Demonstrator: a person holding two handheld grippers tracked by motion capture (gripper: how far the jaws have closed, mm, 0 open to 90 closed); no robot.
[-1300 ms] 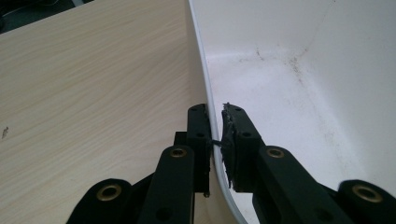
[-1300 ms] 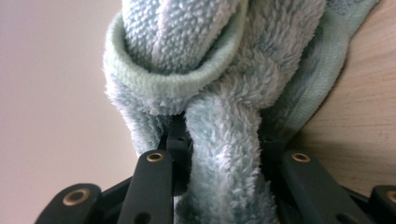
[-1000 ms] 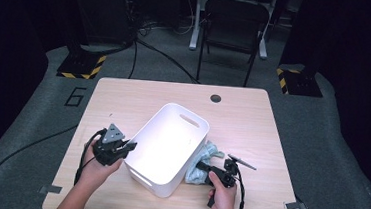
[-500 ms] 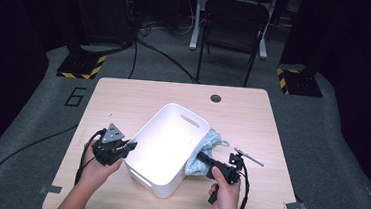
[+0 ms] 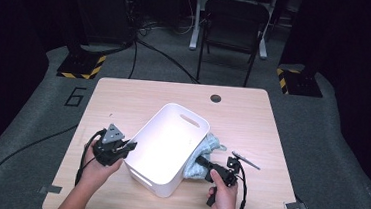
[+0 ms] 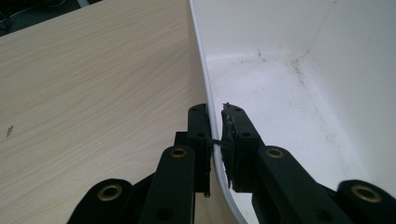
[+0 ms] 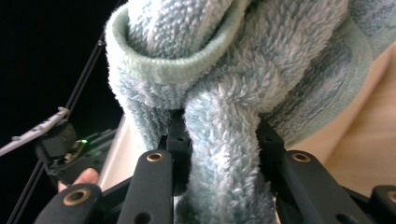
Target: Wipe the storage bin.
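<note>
Gripping the rim of the white bin (image 5: 170, 148) with my left tongs (image 6: 215, 140), I have one jaw outside the wall and one inside, both pressed flat on the thin plastic edge. The bin sits near the middle of the wooden surface (image 5: 124, 94), tilted up on its side so its open mouth faces my left hand (image 5: 95, 170), and its pale inside shows a few faint brown specks in the left gripper view. Against the bin's far side lies the light blue towel (image 5: 204, 153), bunched up and touching the bin's outer wall on the surface. My right tongs (image 7: 222, 140) are closed on a thick fold of that fluffy towel, the pile bulging out between the two jaws; they have just eased apart a little, yet the cloth is squeezed between the pads. In the high view my right hand (image 5: 224, 198) holds that gripper low at the near edge of the surface, pointing up and left into the towel. A slim grey stick (image 5: 246, 160) juts out from the gripper to the right. Beyond the surface I can see a black chair (image 5: 234, 28) on the grey floor and yellow-and-black striped bases (image 5: 81, 68) at either side.
</note>
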